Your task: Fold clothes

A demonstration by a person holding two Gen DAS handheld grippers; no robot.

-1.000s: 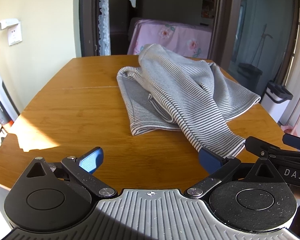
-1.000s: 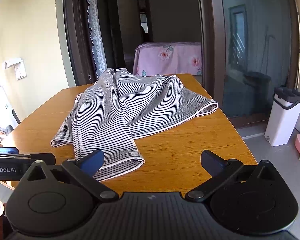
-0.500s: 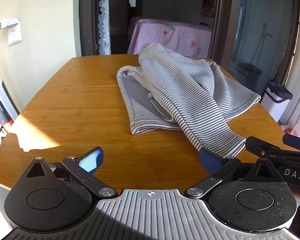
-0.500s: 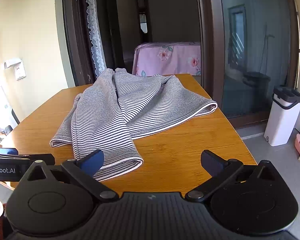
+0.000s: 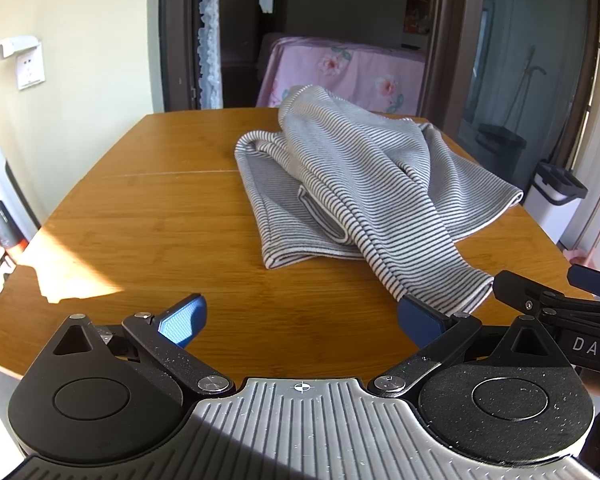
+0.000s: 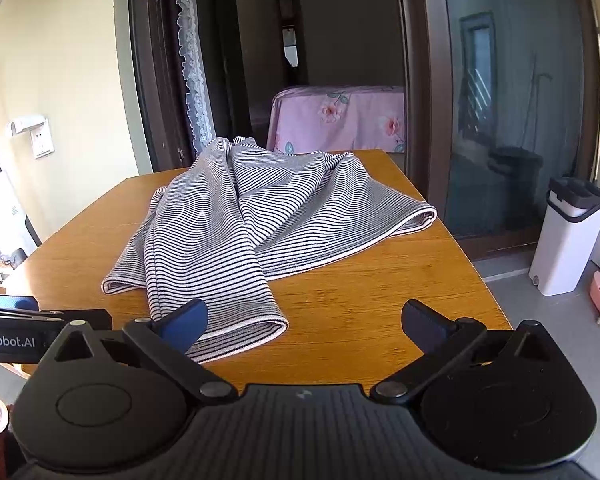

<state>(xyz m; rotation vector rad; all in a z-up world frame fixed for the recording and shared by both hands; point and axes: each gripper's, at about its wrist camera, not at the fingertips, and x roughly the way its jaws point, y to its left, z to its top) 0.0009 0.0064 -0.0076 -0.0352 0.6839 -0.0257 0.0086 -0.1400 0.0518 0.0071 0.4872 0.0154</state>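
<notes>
Crumpled grey-and-white striped knit garment [image 5: 352,184] lies on wooden worktop [image 5: 148,216], just ahead of my left gripper [image 5: 300,316] and right gripper [image 6: 304,320]; both wide open, empty.

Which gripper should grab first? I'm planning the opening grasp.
Probably right: the right gripper has the striped garment hem beside its left jaw; the left gripper mostly faces bare table.

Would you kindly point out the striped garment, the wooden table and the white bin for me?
Striped garment [image 5: 364,184]: left wrist view, on its rumpled middle.
Wooden table [image 5: 148,216]: left wrist view, on the bare top left of the garment.
White bin [image 6: 564,248]: right wrist view, on its white front wall.
</notes>
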